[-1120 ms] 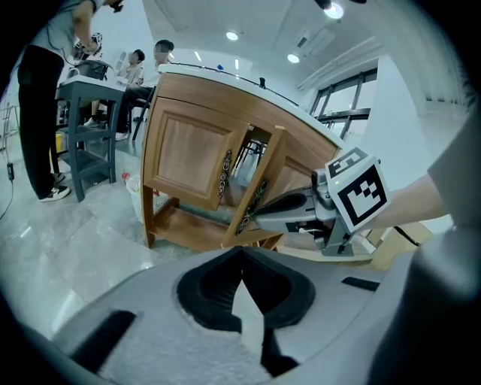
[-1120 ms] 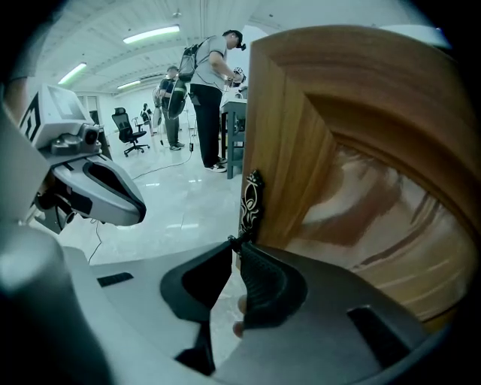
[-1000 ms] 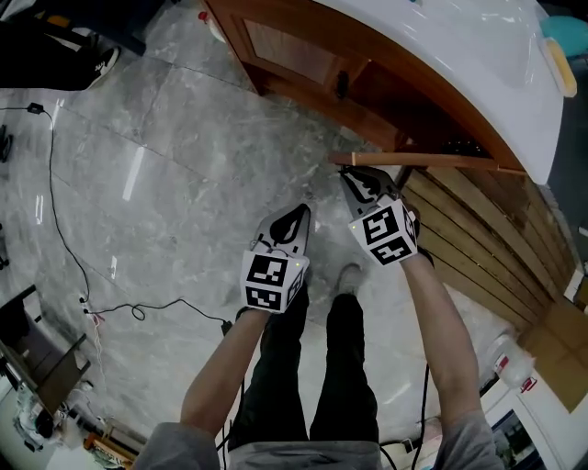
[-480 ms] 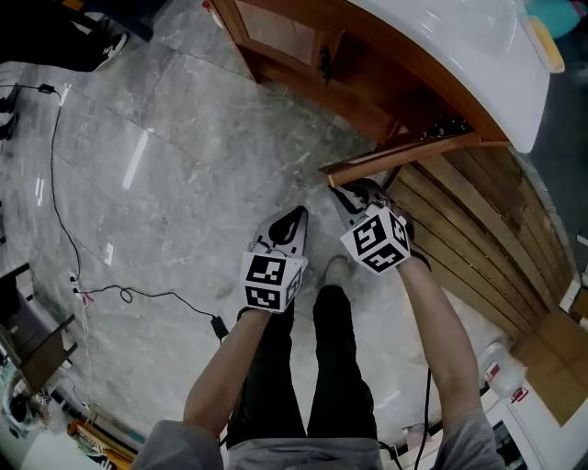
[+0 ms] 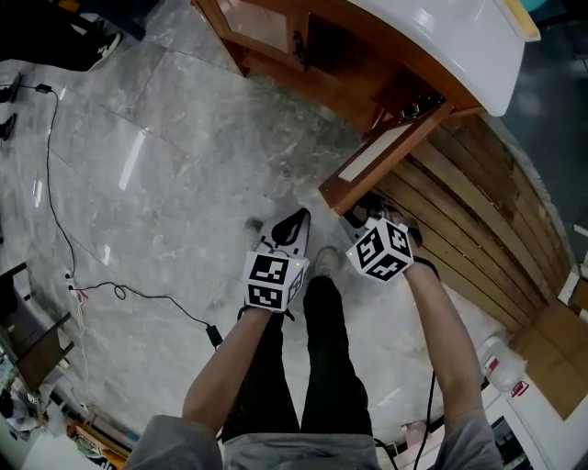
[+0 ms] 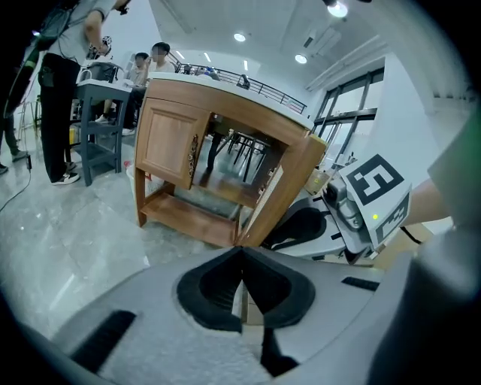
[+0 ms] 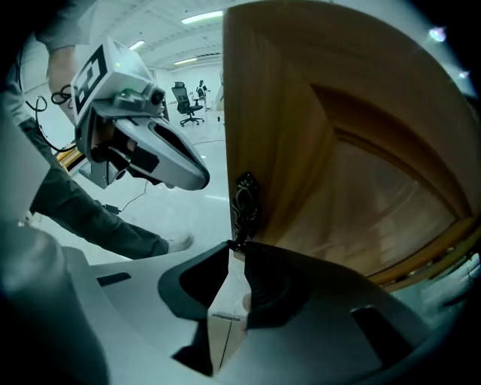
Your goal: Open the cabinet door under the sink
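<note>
The brown wooden cabinet [image 5: 276, 27] stands under the white sink top [image 5: 441, 37]. Its right door [image 5: 381, 156] is swung out towards me, and the dark inside shows behind it. My right gripper [image 5: 356, 213] is at the door's free edge. In the right gripper view the jaws [image 7: 233, 244] are shut on the lower end of the dark ornate door handle [image 7: 245, 204]. My left gripper [image 5: 299, 220] hangs over the floor to the left of the door, shut and holding nothing. The left gripper view shows the open door [image 6: 289, 184] just ahead of the left gripper [image 6: 240, 252].
The cabinet's left door [image 5: 262, 23] is closed. A slatted wooden wall [image 5: 478, 229] runs along the right. The floor is grey marble with a black cable [image 5: 138, 296] across it at the left. My leg and shoe [image 5: 323, 262] are between the grippers.
The cabinet door has swung further out from the cabinet. My right gripper has drawn back towards me with the handle. The left gripper has hardly moved.
</note>
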Available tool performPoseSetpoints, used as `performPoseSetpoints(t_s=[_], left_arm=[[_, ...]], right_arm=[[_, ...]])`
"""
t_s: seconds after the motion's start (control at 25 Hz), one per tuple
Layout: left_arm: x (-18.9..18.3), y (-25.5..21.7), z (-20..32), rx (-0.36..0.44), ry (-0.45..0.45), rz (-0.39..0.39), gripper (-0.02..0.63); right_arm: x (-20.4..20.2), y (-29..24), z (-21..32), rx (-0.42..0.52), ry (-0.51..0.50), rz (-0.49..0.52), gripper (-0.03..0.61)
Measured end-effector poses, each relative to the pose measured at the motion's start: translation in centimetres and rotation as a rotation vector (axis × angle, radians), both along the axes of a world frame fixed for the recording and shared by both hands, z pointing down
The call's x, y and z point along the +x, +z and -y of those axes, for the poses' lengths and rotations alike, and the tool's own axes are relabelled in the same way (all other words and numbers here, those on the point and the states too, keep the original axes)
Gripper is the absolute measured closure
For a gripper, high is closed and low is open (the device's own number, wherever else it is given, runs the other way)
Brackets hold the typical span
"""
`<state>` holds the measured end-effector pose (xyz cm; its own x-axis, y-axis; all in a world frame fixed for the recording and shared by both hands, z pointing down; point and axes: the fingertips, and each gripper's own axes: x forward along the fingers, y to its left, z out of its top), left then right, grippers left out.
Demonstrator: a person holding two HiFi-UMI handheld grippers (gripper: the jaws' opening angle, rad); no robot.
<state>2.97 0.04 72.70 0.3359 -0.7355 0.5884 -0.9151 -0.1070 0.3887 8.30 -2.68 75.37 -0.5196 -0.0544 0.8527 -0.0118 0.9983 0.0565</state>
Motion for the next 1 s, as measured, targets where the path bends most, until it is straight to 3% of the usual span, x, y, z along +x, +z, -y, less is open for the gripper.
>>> performPoseSetpoints(t_s=[0.52, 0.72, 1.0], left_arm=[[5.1, -0.8, -1.1, 0.002, 0.076, 0.001, 0.606], [6.2, -0.7, -0.9, 0.001, 0.085, 0.001, 0.606], [6.1, -1.0, -1.1, -0.005, 0.091, 0.011, 0.606]], right_arm=[[7.7, -0.3, -1.2, 0.015, -0.021, -0.050, 0.509], [8.0, -0.3, -1.1, 0.020, 0.003, -0.016, 0.511], [8.6, -0.5, -0.9, -0.027, 0.146, 0.056, 0.511]])
